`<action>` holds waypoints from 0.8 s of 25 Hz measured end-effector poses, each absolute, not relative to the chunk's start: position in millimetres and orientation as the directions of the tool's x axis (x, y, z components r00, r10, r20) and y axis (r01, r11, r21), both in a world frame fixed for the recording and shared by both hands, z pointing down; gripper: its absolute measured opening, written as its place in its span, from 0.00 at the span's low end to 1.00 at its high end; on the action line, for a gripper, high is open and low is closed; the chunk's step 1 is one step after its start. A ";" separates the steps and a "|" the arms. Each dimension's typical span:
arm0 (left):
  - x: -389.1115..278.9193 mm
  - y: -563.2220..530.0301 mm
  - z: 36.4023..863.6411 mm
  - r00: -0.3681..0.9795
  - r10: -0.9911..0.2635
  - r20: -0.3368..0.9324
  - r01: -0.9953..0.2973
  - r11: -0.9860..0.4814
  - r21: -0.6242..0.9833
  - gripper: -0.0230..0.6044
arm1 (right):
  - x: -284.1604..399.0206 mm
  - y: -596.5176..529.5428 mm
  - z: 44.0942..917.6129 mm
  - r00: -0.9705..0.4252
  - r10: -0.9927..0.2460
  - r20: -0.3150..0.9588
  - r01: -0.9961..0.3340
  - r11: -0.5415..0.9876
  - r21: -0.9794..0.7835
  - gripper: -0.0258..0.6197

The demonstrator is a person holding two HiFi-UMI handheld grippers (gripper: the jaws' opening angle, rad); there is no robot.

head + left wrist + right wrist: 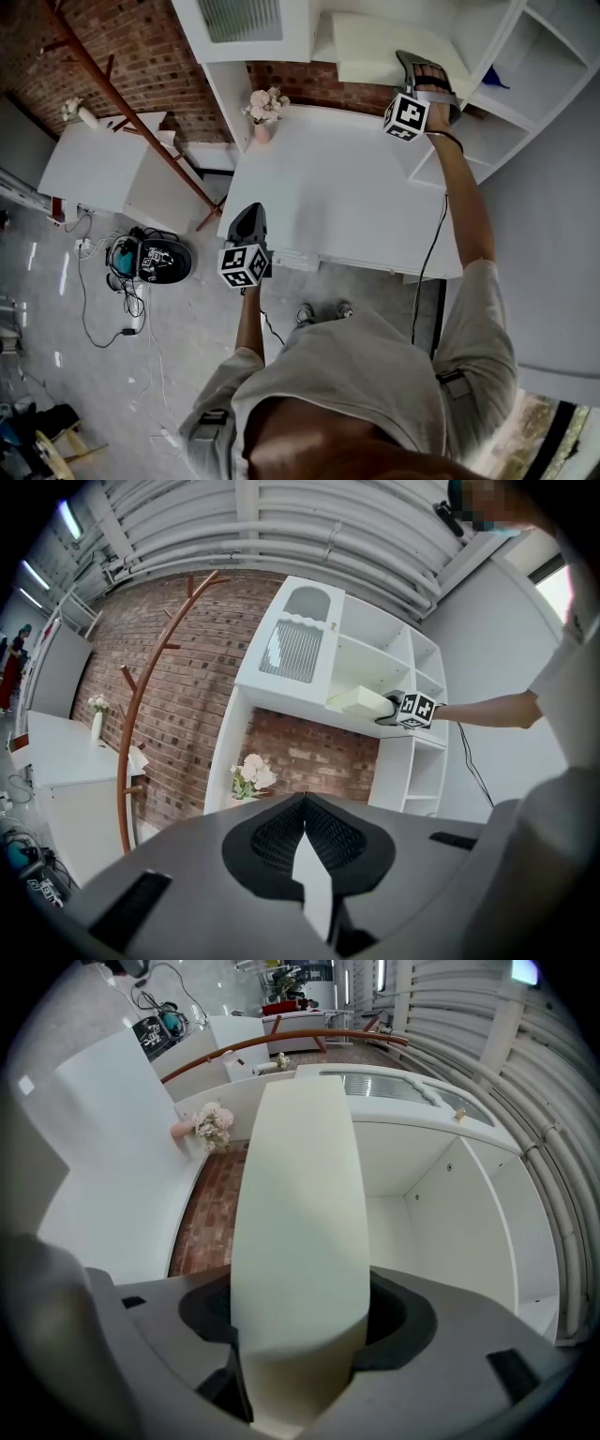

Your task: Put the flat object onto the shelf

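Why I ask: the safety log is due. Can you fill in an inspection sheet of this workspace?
Surface: white table, bare but for a flower vase at the back.
Job's things: flat pale object reaching into the white shelf; whether it rests there is unclear.
Clutter: black device on the floor.
Grippers: right gripper jaws shut on the flat pale object; left gripper jaws together, empty.
Cables: a cable hangs below the right gripper; loose cables on the floor.
Surroundings: brick wall, wooden coat stand, second white table.
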State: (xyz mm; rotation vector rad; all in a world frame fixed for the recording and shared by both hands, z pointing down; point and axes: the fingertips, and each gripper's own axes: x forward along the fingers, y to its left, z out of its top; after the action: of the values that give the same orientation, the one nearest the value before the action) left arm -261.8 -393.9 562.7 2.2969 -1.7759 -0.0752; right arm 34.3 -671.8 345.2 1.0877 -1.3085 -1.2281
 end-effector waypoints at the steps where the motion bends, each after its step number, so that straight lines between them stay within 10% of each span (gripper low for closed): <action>1: -261.7 -393.5 562.6 0.260 -0.960 0.104 -0.948 -0.233 0.217 0.06 | 34.2 -674.8 345.3 -0.102 -0.991 0.087 0.017 0.086 0.996 0.50; 20: -242.5 -383.5 559.7 0.293 -0.950 0.111 -0.942 -0.267 0.204 0.06 | 47.0 -617.9 319.6 -0.193 -0.981 0.001 -0.207 0.042 0.977 0.62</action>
State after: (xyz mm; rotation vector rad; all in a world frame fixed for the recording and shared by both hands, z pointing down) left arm -242.5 -383.5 559.7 2.3302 -1.7409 -0.0490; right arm 47.0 -617.9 319.6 1.2504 -1.5220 -1.2264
